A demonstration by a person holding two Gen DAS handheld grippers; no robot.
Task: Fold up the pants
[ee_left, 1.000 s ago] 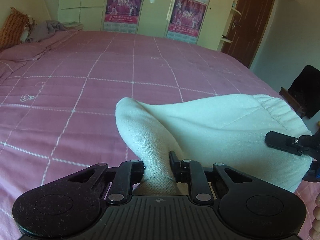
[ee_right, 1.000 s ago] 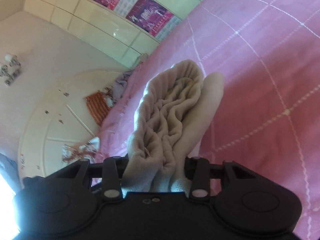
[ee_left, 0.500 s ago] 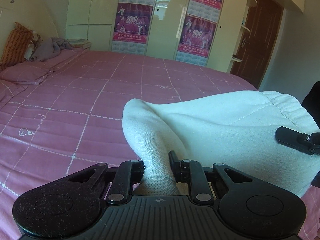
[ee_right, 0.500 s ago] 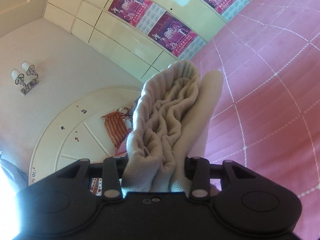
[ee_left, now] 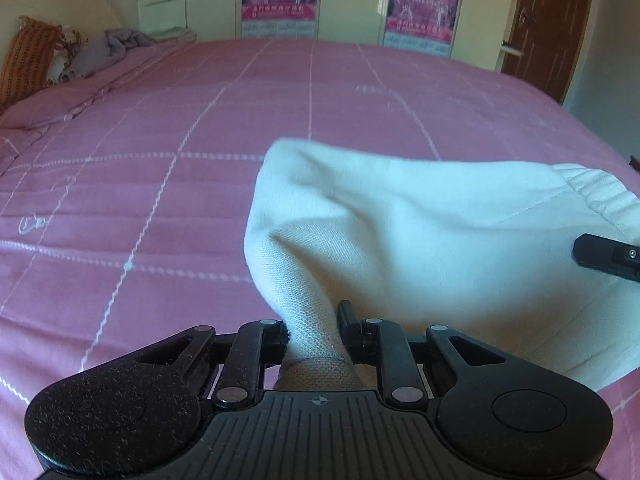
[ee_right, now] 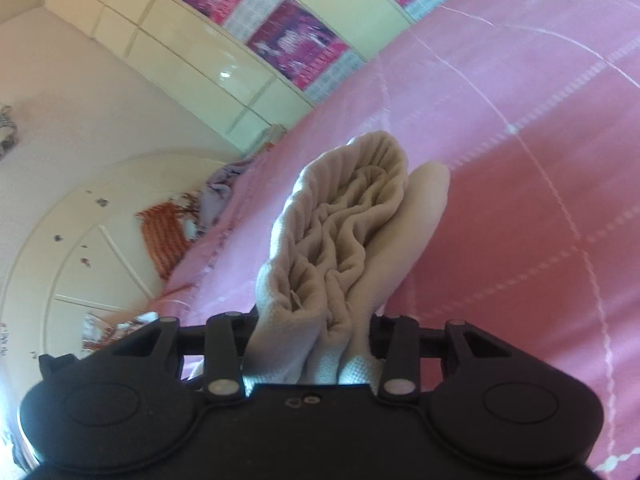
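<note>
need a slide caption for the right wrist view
Right tool clamping bunched cream knit pants above the pink checked bedspread.

Bright daylight, glare on glossy wardrobe doors (ee_right: 224, 76), motion-blurred, fisheye-bent edges.

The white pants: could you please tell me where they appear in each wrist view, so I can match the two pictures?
Left wrist view: the white pants fill the centre-right, pinched by the left gripper at bottom centre, waistband toward the right gripper at the right edge.
Right wrist view: the pants rise bunched from the right gripper at centre.
Shared landmark: the pink bedspread.
</note>
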